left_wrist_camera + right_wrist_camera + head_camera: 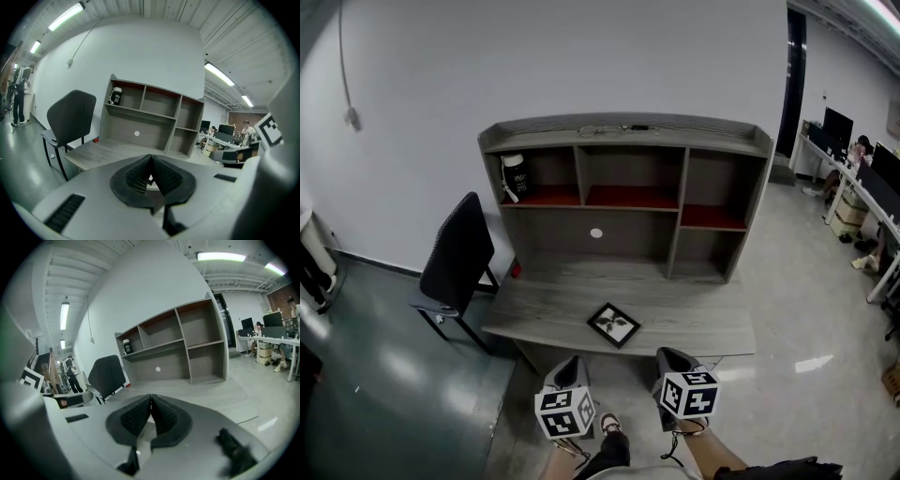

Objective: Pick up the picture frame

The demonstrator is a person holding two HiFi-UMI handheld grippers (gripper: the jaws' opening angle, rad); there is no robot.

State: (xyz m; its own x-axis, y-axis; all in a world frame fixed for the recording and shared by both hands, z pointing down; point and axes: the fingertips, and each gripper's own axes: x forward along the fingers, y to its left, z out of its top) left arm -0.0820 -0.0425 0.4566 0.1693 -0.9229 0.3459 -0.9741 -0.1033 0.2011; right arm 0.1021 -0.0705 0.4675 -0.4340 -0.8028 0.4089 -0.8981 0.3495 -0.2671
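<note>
Two tools come empty: the left gripper (572, 367) and the right gripper (673, 361) have jaws pressed together. The black square picture frame (613, 324) lies flat, corner-on, near the grey wooden desk's (703, 323) front edge, ahead between them, neither clearly nearer.

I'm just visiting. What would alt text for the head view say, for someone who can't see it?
A small picture frame lies flat near the front edge of a grey desk with shelves; the left gripper and right gripper, both shut, hover just short of it. A dark chair stands at the desk's left.
</note>
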